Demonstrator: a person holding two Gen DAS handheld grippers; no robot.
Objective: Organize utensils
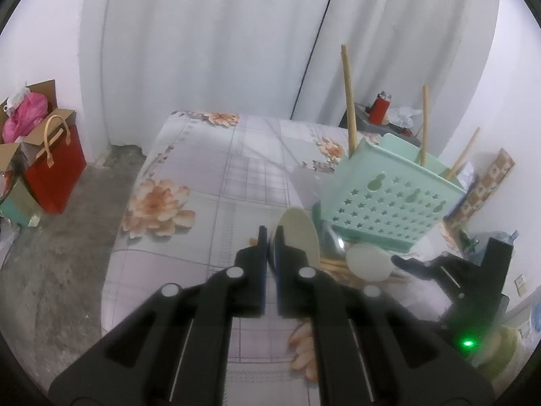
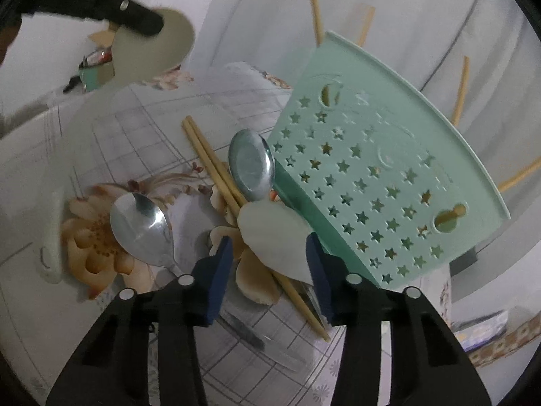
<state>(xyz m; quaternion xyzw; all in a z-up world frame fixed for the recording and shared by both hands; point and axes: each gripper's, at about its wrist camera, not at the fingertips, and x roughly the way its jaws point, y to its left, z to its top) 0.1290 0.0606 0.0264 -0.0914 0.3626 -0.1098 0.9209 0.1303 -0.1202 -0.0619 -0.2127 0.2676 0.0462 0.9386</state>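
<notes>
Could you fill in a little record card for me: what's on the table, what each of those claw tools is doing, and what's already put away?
Surface: flowered cloth
Holder: green basket with star holes
Already in holder: chopsticks
Left gripper: shut on a cream spoon, held above the cloth
Right gripper: open, over another cream spoon
Loose on cloth: two metal spoons, chopsticks

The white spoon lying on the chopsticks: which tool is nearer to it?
Right. The right tool is open around the white spoon; the left tool is lifted away, shut on another spoon.
</notes>
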